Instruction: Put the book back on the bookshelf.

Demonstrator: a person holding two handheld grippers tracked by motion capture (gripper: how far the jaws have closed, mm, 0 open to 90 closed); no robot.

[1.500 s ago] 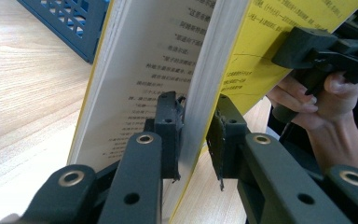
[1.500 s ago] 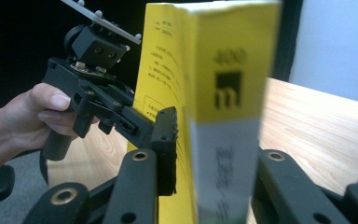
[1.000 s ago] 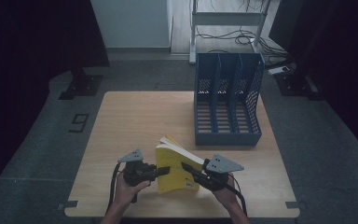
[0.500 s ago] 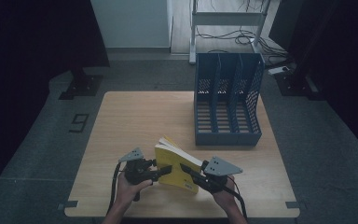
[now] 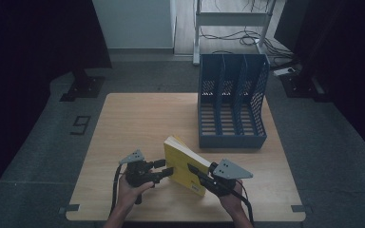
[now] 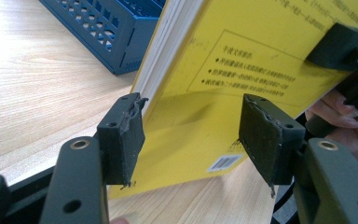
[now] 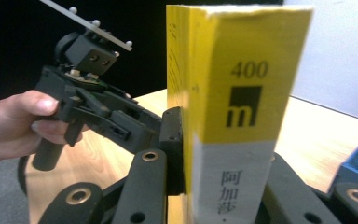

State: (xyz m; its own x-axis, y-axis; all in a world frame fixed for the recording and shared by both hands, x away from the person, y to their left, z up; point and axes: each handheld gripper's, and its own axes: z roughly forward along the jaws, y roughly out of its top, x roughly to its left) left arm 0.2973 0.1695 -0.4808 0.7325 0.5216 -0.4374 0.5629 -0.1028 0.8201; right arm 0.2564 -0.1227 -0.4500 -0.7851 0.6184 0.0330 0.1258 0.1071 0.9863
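Your right gripper is clamped on the thick yellow paperback book, and in the right gripper view its black jaws press both sides of the book's yellow-and-white spine, one pad flat against the cover. The book stands tilted on edge above the light wooden table, near the table's front edge and just in front of the blue perforated plastic file rack with its three upright slots; book and rack are near each other but apart.

Your left gripper sits just left of the book with its jaws spread. They have just been opening, and in the left gripper view the two black pads stand apart: the left pad is right at the edge of the book's white page block, while the right pad hangs off in front of the yellow back cover without pressing on it. So the book's lower corner lies between your left jaws, but they do not grip it. The barcode on that cover shows low between the pads.

Your left hand wraps the handle of its gripper at the near side of the book; your right hand holds its gripper to the right of the book, close to the table's front edge. The rack stands toward the table's far right, beyond the book
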